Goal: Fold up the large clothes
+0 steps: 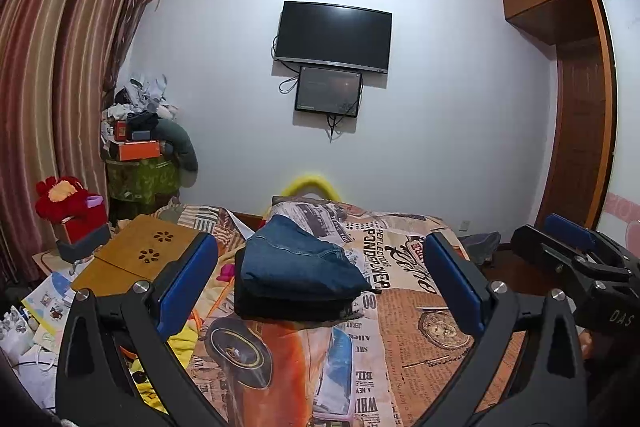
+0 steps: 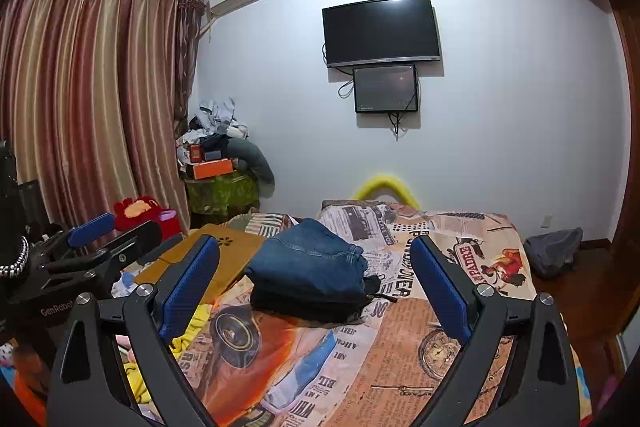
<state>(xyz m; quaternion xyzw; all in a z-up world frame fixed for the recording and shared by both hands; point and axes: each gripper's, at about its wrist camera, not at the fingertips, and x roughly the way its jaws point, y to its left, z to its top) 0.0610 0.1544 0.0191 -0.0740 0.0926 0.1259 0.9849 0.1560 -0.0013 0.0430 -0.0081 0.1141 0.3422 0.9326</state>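
Observation:
Folded blue jeans (image 1: 300, 261) lie on top of a folded black garment (image 1: 292, 301) in the middle of the bed (image 1: 420, 307), which has a newspaper-print cover. The same stack shows in the right wrist view, jeans (image 2: 308, 261) over the black garment (image 2: 312, 301). My left gripper (image 1: 320, 267) is open and empty, held above the bed's near part, short of the stack. My right gripper (image 2: 316, 263) is open and empty, beside the left one; it shows at the right edge of the left wrist view (image 1: 568, 239). The left gripper shows at the left of the right wrist view (image 2: 104, 231).
A wooden lap desk (image 1: 140, 251) and yellow clothes (image 1: 180, 343) lie on the bed's left side. A red plush toy (image 1: 60, 197) and a cluttered pile (image 1: 140, 135) stand by the curtains. A TV (image 1: 334, 37) hangs on the far wall. A wardrobe (image 1: 576, 107) is at right.

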